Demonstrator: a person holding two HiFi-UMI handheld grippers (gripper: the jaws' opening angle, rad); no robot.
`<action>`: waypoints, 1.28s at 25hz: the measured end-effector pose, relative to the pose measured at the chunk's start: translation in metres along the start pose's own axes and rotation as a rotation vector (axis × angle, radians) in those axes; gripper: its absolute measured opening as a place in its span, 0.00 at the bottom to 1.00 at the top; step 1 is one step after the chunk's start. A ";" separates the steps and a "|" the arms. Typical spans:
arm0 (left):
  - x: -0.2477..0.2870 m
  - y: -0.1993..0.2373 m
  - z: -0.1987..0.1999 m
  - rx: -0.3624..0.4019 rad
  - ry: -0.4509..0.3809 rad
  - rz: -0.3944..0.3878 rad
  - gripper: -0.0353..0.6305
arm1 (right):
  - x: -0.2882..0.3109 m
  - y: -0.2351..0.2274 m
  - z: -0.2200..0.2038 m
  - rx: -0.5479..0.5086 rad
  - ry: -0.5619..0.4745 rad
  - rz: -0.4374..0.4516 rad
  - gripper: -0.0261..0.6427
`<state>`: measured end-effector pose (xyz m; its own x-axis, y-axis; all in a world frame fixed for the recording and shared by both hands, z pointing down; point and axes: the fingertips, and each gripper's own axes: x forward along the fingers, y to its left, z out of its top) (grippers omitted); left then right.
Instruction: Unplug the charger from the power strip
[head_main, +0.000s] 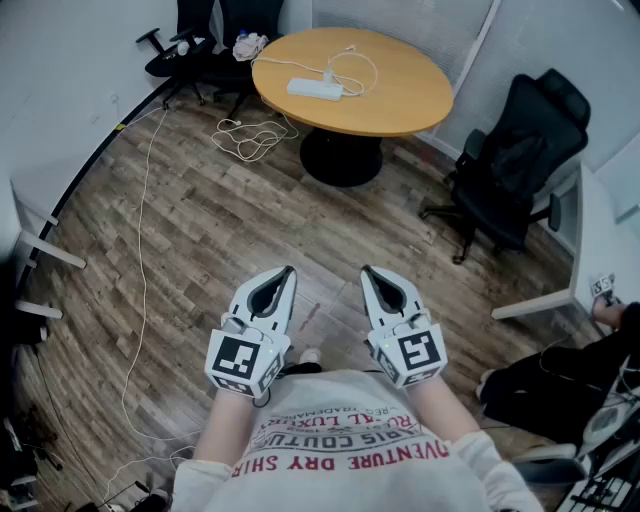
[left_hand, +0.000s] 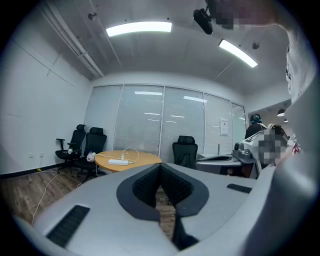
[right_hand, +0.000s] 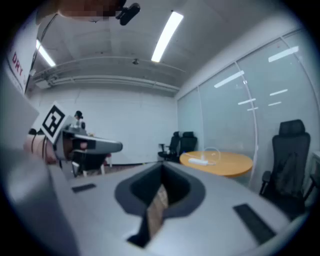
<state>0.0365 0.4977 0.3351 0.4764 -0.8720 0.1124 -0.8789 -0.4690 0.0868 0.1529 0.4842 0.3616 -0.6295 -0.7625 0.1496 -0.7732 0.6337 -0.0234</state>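
I hold both grippers level and well short of the round counter (head_main: 400, 100), fingers pointing toward it. The left gripper (head_main: 287, 271) has its fingers pressed together on nothing. The right gripper (head_main: 367, 270) is the same: fingers closed, nothing between them.

On the counter lies one white power strip (head_main: 314, 89). One charger (head_main: 328, 75) is still plugged in at one end of it, and its thin white cable (head_main: 358, 62) loops across the counter top.

Only the head view shows the floor (head_main: 200, 230) round the counter. A white cord (head_main: 250, 135) lies coiled at the counter's foot and trails away along the boards.

The left gripper view alone shows two ceiling lights (left_hand: 139, 28) and the glass wall (left_hand: 145, 120) behind the counter. From there the power strip (left_hand: 118, 161) and charger (left_hand: 123, 157) are small but clear.

Only the right gripper view catches the left gripper's marker cube (right_hand: 52, 120), far off to the side away from the counter.

I count three black chairs. Two (head_main: 215, 35) stand together at the counter's far side. One (head_main: 515, 160) stands alone on the other side of it, near the glass wall.
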 end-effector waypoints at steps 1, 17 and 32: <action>0.000 0.001 0.000 0.003 0.001 0.000 0.10 | 0.001 0.000 0.000 -0.001 0.003 -0.004 0.08; 0.004 0.057 -0.009 -0.010 0.009 0.001 0.10 | 0.046 0.015 -0.004 0.002 0.026 -0.019 0.08; 0.036 0.116 -0.028 -0.058 0.074 0.076 0.10 | 0.118 -0.005 -0.034 0.023 0.143 0.010 0.08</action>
<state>-0.0479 0.4156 0.3772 0.4110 -0.8908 0.1938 -0.9107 -0.3915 0.1317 0.0849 0.3958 0.4132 -0.6213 -0.7285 0.2884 -0.7693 0.6372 -0.0478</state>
